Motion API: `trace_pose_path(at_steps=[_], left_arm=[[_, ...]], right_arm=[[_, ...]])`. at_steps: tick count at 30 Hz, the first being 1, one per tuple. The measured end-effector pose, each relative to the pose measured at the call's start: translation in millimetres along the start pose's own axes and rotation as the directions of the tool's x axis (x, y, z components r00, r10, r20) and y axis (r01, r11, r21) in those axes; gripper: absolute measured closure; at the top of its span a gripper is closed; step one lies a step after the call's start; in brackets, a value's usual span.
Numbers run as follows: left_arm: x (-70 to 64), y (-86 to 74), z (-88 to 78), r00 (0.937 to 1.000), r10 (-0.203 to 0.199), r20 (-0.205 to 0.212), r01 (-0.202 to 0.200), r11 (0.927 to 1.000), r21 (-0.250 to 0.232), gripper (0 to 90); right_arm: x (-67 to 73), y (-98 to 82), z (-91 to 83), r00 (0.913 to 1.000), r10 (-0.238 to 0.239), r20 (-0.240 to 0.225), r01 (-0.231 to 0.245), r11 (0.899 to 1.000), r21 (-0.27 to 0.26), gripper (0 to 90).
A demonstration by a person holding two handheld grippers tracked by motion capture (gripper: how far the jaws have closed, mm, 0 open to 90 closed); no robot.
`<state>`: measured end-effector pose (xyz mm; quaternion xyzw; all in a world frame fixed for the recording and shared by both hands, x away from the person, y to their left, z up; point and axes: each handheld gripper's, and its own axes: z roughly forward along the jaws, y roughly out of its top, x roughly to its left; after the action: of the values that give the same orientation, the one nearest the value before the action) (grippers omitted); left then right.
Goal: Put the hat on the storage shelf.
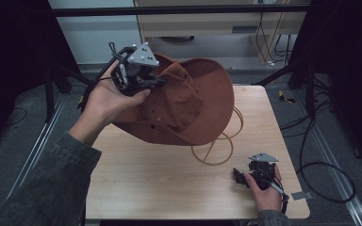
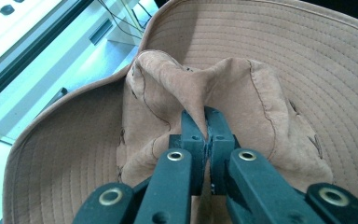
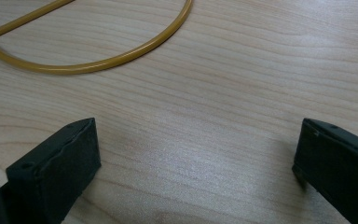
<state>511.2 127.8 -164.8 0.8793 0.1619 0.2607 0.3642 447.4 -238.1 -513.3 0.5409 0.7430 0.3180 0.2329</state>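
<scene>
A brown wide-brimmed hat (image 1: 195, 101) hangs tilted above the wooden table (image 1: 160, 183), held up at the left. My left gripper (image 1: 158, 82) is shut on a fold of the hat's crown. In the left gripper view the pinched crown fabric (image 2: 200, 93) rises between the closed jaws of my left gripper (image 2: 206, 119), with the brim (image 2: 307, 60) spreading behind. A yellow wire stand (image 1: 219, 148) rests on the table under the hat, partly hidden by it. My right gripper (image 1: 238, 176) sits low at the table's front right, open and empty, and the right gripper view shows my right gripper (image 3: 196, 140) over bare wood.
The yellow wire ring (image 3: 102, 58) of the stand lies just ahead of the right gripper. Black cables (image 1: 320, 165) trail on the floor right of the table. Dark frame struts (image 1: 56, 75) stand at the left and back.
</scene>
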Motion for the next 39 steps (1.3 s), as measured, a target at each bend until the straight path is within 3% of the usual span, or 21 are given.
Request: trace_pose_path(at_steps=[4,6,15,31,39], left_arm=[[-1.0,7.4,11.4,0.9999,-0.002,0.015,0.002,0.9999,-0.011,88.3],[-2.0,11.7,19.7,0.9996,0.016,0.023,-0.015,0.9999,-0.005,88.3],[-5.7,20.2,36.5,0.9990,0.025,0.036,-0.025,0.9997,-0.004,88.3],[-18.1,37.8,54.2,0.9968,0.050,0.063,-0.049,0.9987,-0.009,88.3],[-22.4,47.9,54.4,0.9959,0.070,0.058,-0.069,0.9976,-0.009,88.3]], right_arm=[[0.1,0.0,0.0,1.0000,0.001,0.000,-0.001,1.000,0.000,0.4],[0.0,0.0,0.0,1.0000,0.000,0.000,0.000,1.000,0.000,0.4],[0.1,0.1,0.1,1.0000,0.002,0.000,-0.002,1.000,0.000,0.4],[0.0,0.1,0.1,1.0000,0.000,0.001,0.000,1.000,0.000,0.4],[0.0,0.1,0.1,1.0000,0.001,0.000,-0.001,1.000,0.000,0.4]])
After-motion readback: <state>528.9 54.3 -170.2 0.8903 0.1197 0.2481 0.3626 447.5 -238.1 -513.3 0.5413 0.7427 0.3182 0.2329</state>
